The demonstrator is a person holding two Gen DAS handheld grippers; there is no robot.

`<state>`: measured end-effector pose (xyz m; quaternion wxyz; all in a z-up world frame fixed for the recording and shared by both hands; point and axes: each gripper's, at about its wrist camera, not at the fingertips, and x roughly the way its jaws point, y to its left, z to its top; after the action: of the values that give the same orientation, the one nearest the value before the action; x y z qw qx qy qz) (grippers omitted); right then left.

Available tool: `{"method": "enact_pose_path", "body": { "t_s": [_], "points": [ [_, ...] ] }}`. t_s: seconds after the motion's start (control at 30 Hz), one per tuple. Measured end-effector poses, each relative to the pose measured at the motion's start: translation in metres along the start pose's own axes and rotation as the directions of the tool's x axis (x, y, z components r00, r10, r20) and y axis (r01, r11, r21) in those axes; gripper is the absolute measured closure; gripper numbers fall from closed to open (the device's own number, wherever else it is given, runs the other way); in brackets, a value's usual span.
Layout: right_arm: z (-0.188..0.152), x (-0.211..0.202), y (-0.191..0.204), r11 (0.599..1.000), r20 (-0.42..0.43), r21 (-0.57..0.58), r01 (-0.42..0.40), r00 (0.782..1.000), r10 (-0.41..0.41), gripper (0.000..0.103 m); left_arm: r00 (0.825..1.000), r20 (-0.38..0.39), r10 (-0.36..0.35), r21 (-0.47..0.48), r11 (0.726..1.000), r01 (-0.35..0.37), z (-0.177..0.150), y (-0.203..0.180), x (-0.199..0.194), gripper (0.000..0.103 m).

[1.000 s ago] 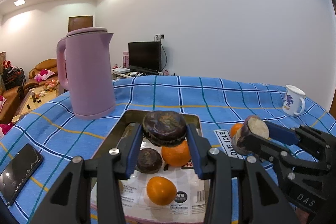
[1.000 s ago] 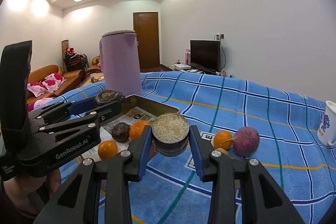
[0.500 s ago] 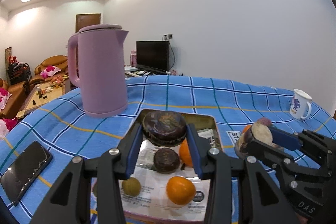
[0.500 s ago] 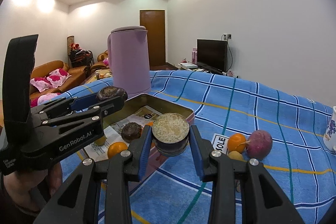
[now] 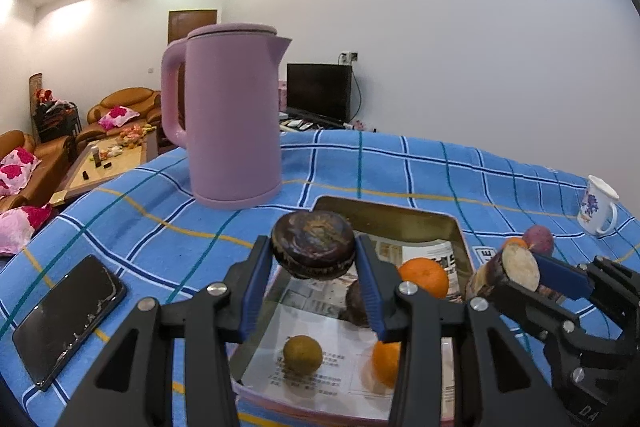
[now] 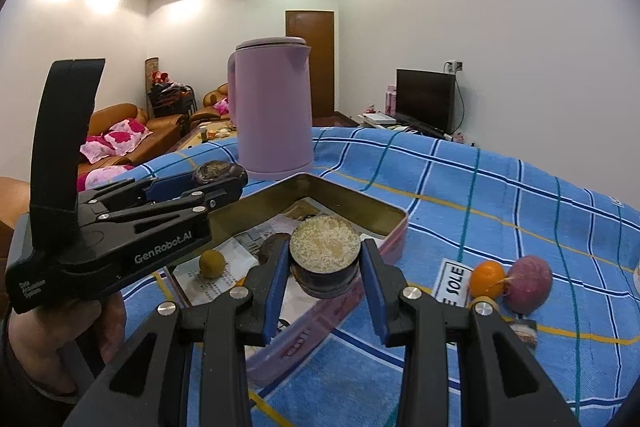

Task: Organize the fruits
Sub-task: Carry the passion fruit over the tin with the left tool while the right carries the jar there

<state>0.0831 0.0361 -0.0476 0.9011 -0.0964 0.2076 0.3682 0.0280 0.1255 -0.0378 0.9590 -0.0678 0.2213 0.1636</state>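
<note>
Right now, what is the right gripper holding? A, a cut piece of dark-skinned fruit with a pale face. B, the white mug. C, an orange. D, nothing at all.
A: the right gripper is shut on a cut fruit piece, dark-skinned with a pale grainy face, above the tin's near edge; the loose orange lies on the cloth.

so the table's got a blue plaid cloth [image 5: 400,167] over it. sitting right on that: a big pink kettle [image 5: 232,115], a black phone [image 5: 68,315] lying flat, a white flowered mug [image 5: 598,205], a metal tin [image 6: 394,223], a "SOLE" card [image 6: 454,281], plus an orange [image 6: 486,279] touching a purple fruit [image 6: 528,283]
</note>
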Motion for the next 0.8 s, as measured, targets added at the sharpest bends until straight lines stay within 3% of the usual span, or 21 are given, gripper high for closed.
{"method": "enact_pose_path", "body": {
  "t_s": [0.8],
  "points": [
    [0.004,0.026,0.012,0.996,-0.111,-0.009,-0.087,0.99,0.086,0.065,0.995,-0.101,-0.006,-0.003,1.0,0.006,-0.001,0.007,0.017,0.059]
  ]
}}
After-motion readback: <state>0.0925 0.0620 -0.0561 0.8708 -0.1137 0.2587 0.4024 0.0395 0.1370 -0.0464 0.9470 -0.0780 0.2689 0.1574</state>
